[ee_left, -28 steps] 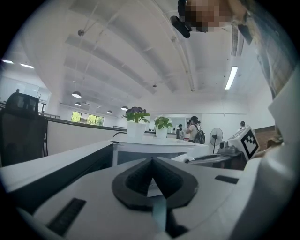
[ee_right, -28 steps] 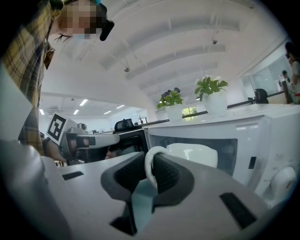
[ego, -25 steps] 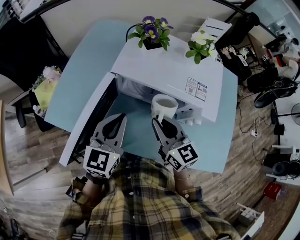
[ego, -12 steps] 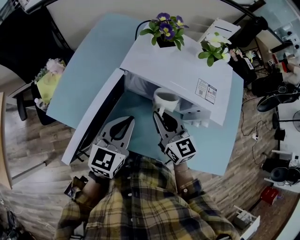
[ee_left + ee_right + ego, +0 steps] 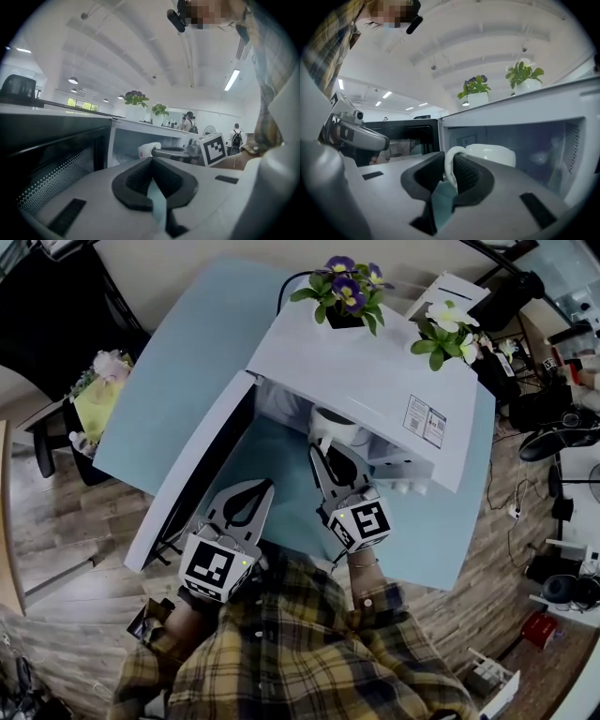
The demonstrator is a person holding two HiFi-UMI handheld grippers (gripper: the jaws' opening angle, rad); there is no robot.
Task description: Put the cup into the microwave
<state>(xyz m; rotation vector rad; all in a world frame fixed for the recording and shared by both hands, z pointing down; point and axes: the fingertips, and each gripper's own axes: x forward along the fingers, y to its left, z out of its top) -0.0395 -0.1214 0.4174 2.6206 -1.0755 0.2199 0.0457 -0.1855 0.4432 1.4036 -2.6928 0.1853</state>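
The white cup point(image 5: 330, 425) hangs by its handle in my right gripper point(image 5: 322, 448), which is shut on the handle. It sits at the mouth of the white microwave point(image 5: 375, 371), partly hidden under the top edge. In the right gripper view the handle point(image 5: 450, 169) is pinched between the pads, and the cup's body point(image 5: 492, 153) is just inside the cavity. The microwave door point(image 5: 192, 479) stands open to the left. My left gripper point(image 5: 258, 486) hovers before the door, shut and holding nothing. From the left gripper view, the cup point(image 5: 147, 150) shows beyond my left gripper's point(image 5: 151, 159) closed tips.
Two potted plants stand on top of the microwave, a purple one point(image 5: 347, 292) and a white one point(image 5: 445, 329). The microwave rests on a light-blue table point(image 5: 169, 381). A chair with a bundle point(image 5: 94, 399) is at the left. Cables and gear litter the floor at the right.
My right gripper has carried the cup forward, from in front of the microwave to its opening, partly under the top edge. The left gripper has dropped a little.
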